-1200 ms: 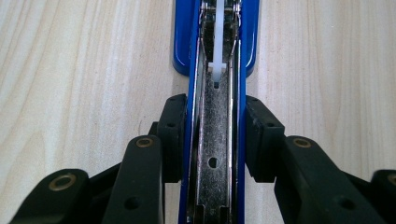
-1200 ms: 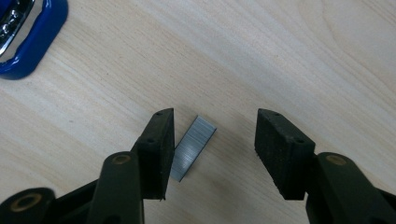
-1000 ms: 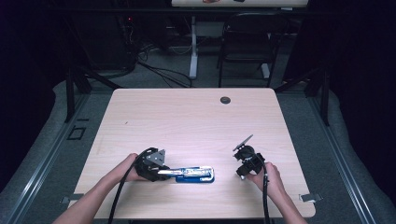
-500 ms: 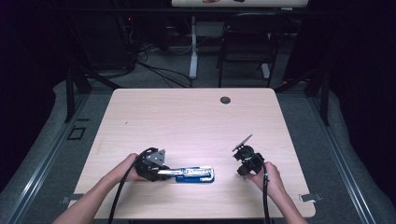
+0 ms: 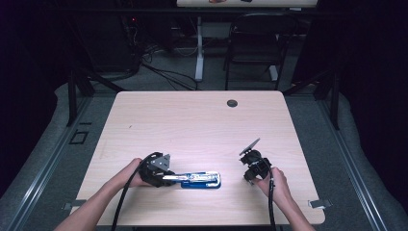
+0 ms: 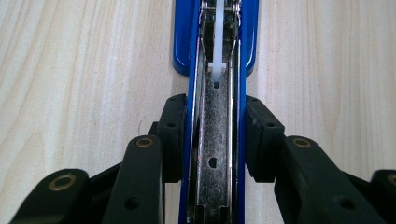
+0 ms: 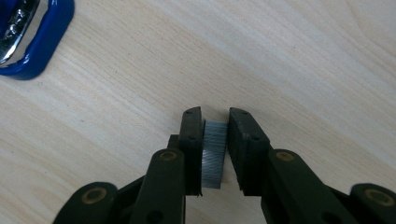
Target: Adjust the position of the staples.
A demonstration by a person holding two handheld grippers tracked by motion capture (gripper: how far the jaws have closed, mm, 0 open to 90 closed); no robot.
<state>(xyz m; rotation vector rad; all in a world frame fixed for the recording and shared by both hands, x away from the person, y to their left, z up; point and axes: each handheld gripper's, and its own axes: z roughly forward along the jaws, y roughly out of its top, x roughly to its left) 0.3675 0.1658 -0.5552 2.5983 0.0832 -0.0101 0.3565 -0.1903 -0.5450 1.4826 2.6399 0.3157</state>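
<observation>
A blue stapler (image 5: 199, 179) lies opened flat near the table's front edge, its metal staple channel (image 6: 214, 154) facing up. My left gripper (image 5: 178, 178) is shut on the stapler's sides, and both pads (image 6: 173, 135) press its blue walls. To the right, my right gripper (image 5: 247, 177) points down at the table. Its jaws have just been closing on a short grey strip of staples (image 7: 214, 156), and the pads (image 7: 192, 140) now press on the strip. A corner of the stapler's blue base (image 7: 37, 56) shows at the top left of the right gripper view.
The light wooden table (image 5: 192, 125) has a dark round grommet (image 5: 232, 103) near its far edge. A chair (image 5: 255, 43) and cables stand on the floor beyond the table. Both forearms come in from the front edge.
None in the high view: both hands and the stapler keep their places.
</observation>
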